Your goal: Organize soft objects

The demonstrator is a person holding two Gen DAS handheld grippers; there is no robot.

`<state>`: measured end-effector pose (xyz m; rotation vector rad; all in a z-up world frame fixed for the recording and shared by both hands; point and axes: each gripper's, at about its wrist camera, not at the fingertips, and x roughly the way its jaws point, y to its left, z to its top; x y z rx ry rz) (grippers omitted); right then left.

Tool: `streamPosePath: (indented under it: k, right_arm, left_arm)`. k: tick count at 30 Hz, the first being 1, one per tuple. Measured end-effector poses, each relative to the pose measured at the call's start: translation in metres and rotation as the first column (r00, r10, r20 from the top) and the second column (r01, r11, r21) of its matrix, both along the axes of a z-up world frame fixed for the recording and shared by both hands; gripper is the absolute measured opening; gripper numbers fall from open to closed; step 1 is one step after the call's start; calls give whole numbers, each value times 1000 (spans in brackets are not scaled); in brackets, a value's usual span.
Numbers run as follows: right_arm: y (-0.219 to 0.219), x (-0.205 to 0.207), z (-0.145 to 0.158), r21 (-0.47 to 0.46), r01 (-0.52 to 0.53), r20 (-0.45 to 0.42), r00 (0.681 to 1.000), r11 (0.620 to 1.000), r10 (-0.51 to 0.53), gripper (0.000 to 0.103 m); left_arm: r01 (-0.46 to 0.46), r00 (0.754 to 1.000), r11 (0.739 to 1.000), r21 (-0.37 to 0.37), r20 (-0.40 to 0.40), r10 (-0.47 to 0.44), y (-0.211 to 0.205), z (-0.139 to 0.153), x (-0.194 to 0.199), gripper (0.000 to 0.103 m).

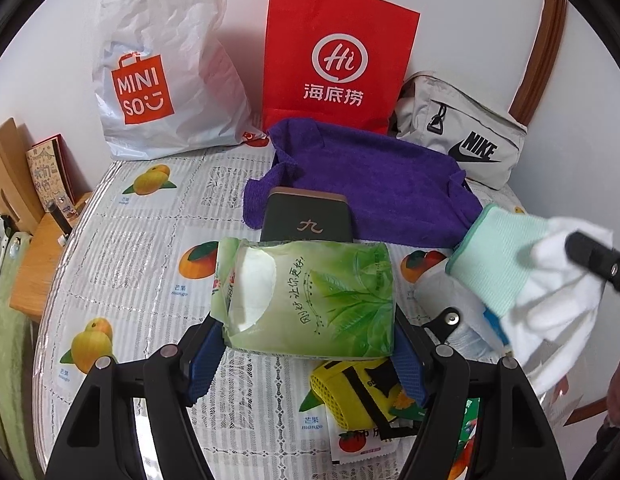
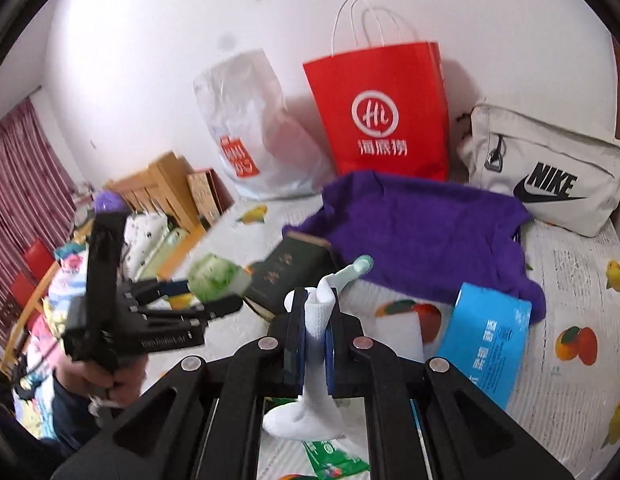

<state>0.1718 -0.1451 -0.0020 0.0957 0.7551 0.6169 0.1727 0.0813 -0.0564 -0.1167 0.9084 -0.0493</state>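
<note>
My left gripper (image 1: 305, 344) is shut on a green soft tissue pack (image 1: 305, 296) and holds it above the table; it also shows in the right wrist view (image 2: 217, 278). My right gripper (image 2: 314, 320) is shut on a white sock with a mint cuff (image 2: 320, 312); the sock also shows at the right of the left wrist view (image 1: 522, 264). A purple towel (image 1: 374, 184) lies spread at the back of the table, with a dark box (image 1: 307, 216) on its front edge.
A Miniso plastic bag (image 1: 161, 72), a red paper bag (image 1: 334, 56) and a grey Nike bag (image 1: 466, 132) stand along the wall. A yellow mesh item (image 1: 354, 392) and sachets lie under my left gripper. A blue pack (image 2: 486, 336) lies at right.
</note>
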Motion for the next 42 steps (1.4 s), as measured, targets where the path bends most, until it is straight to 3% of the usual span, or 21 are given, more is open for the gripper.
streamPosePath:
  k: [4, 8, 11, 14, 15, 19, 23, 24, 30, 32, 33, 35, 36, 38, 39, 42]
  right_arm:
    - [2, 2, -8, 38, -28, -61, 998, 999, 31, 8]
    - [16, 0, -49, -86, -40, -103, 994, 995, 31, 11]
    - [22, -3, -80, -125, -78, -174, 983, 989, 55, 14]
    - [24, -14, -93, -110, -149, -210, 970, 983, 124, 41]
    - [24, -19, -94, -110, -162, -206, 969, 981, 137, 47]
    - [17, -31, -91, -122, -171, -172, 974, 978, 148, 47]
    - [12, -26, -87, -160, -113, -130, 987, 981, 92, 51]
    - [15, -22, -88, -177, -111, -128, 988, 978, 89, 55]
    - [41, -13, -92, -338, -122, -57, 992, 933, 109, 56]
    - [46, -5, -86, -357, -107, -30, 994, 928, 103, 62]
    - [46, 1, -84, -339, -104, -43, 995, 935, 95, 73]
    - [48, 19, -88, -304, -115, -119, 990, 946, 82, 77]
    - [50, 26, -92, -307, -113, -148, 986, 945, 69, 71]
    - [54, 36, -102, -324, -113, -174, 983, 939, 59, 36]
    - [56, 39, -106, -335, -125, -188, 980, 934, 63, 7]
    - [56, 40, -104, -311, -133, -194, 978, 941, 74, 6]
  left_arm:
    - [3, 1000, 1000, 0, 12, -3, -1, 5, -5, 72]
    - [0, 1000, 1000, 2, 13, 0, 0, 6, -9, 72]
    - [-8, 1000, 1000, 1, 7, 8, 3, 4, -11, 72]
    - [-14, 1000, 1000, 3, 0, 14, 5, 2, -11, 72]
    - [-18, 1000, 1000, 2, -3, 18, 6, 2, -11, 72]
    - [-21, 1000, 1000, -6, -3, 21, 9, 0, -11, 72]
    - [-21, 1000, 1000, -12, -10, 21, 11, -3, -9, 72]
    - [-22, 1000, 1000, -12, -12, 22, 10, -4, -9, 72]
    - [-24, 1000, 1000, -16, -18, 24, 12, -6, -7, 72]
    - [-29, 999, 999, -17, -21, 28, 14, -7, -6, 72]
    - [-31, 999, 999, -18, -22, 31, 15, -8, -6, 72]
    - [-33, 999, 999, -25, -23, 33, 15, -8, -6, 72]
    - [-32, 999, 999, -28, -23, 31, 15, -9, -6, 72]
    - [-28, 999, 999, -24, -22, 28, 14, -9, -7, 72]
    - [-27, 999, 999, -23, -23, 26, 15, -9, -7, 72]
    - [-33, 999, 999, -24, -26, 33, 18, -9, -7, 72]
